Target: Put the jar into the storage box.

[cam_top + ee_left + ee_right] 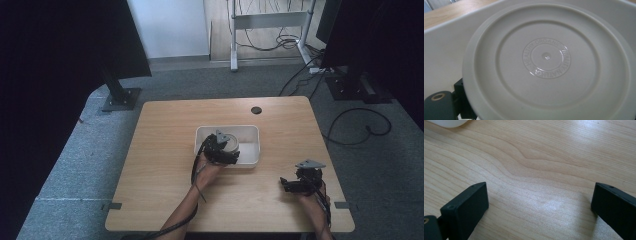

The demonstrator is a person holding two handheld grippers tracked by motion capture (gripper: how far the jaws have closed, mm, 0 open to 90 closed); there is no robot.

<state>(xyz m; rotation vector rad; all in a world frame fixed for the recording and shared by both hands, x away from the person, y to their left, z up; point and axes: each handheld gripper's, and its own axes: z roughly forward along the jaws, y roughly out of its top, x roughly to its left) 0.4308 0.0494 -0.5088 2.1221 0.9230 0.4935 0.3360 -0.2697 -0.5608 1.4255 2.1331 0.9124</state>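
- While the right gripper (300,184) waits near the table's front edge at about 5 o'clock, its jaws stand wide apart with nothing between them, just over bare wood.
- Seen close in the right gripper view, the table (544,157) is pale wood with long wavy grain and a soft sheen, flat and smooth.
- Nearer the middle of the table, the left gripper (222,150) reaches over the near wall of a white tray (252,145), at roughly 12 o'clock from the person's left hand (206,172).
- In the left gripper view a round off-white plastic lid (546,57) sits right against the camera. One black jaw pokes out from under its edge at 7 o'clock; the other is hidden, so I cannot tell whether this gripper is clamped on the lid or only resting against it.
- That lid is smooth and slightly glossy, with stepped rings, a raised rim and embossed lettering round a small centre dimple. It lies within the tray, whose plain white wall (446,47) rises behind it.
- My guess is the step in hand is lifting or setting down this lid. Slick plastic favours a firm grip on the rim, held level and raised straight up to clear the wall.
- Beyond the tray at 12 o'clock is a small dark round hole (256,110) in the tabletop.
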